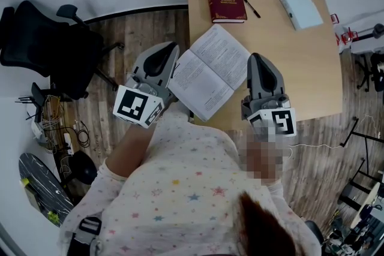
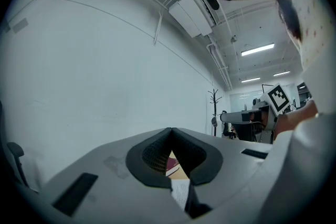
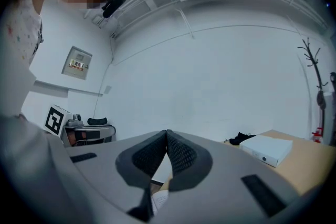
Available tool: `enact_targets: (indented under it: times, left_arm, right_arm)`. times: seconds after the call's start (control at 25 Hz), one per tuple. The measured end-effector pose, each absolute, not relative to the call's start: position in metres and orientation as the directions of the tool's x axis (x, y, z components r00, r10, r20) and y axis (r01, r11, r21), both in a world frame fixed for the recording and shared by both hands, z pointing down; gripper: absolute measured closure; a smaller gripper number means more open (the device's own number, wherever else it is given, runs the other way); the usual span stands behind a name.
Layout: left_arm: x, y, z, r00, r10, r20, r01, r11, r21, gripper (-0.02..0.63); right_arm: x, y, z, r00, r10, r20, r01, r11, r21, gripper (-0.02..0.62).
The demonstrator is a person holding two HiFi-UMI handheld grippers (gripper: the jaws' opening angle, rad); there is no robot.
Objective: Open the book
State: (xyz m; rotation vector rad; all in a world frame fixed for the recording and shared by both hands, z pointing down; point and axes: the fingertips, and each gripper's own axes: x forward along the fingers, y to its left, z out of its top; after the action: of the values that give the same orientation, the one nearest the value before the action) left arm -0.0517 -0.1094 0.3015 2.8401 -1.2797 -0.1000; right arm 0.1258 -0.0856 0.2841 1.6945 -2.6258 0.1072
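Open book (image 1: 207, 72) at the near edge of the table (image 1: 300, 69), both pages face up, spine slanting away from the body. Left page reaching past the table's left edge, over the floor. Probably steadied there, but impossible to tell from above whether anything bears it. Judged as done, or nearly: no cover left to turn, only pages to let settle.

Flanked on both sides. Left gripper (image 1: 170, 52) right at the outer edge of the left page, perhaps touching it. On the other side the right gripper (image 1: 257, 58), just beside the right page, over bare table. Placed so, most likely, to keep the two halves from springing shut. Both pointing level, away from the body.

Jaws of the left gripper closed, tips meeting, nothing pinched. Through the small gap under the tips, only a strip of printed page and a bit of the red book (image 1: 225, 1) farther off. Jaws of the right gripper closed as well, pads together at the tip. A corner of white page lower down, beneath them and not between them.

Farther out, not part of the work: red book lying closed, a pen (image 1: 251, 7) beside it, a white box (image 1: 296, 2) near the far corner, an office chair (image 1: 48, 48) on the floor to the left.
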Motion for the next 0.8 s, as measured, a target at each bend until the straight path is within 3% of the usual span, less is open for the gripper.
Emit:
enact_targets:
  times: [0.8]
  left_arm:
    - [-0.0490,-0.1070,0.3040,0.673,-0.738,-0.045,-0.736,-0.675,0.049,0.595]
  right_arm:
    - [0.1206,-0.0861,0.2845,-0.429,-0.902,0.054,-0.903,0.428,-0.036,0.595]
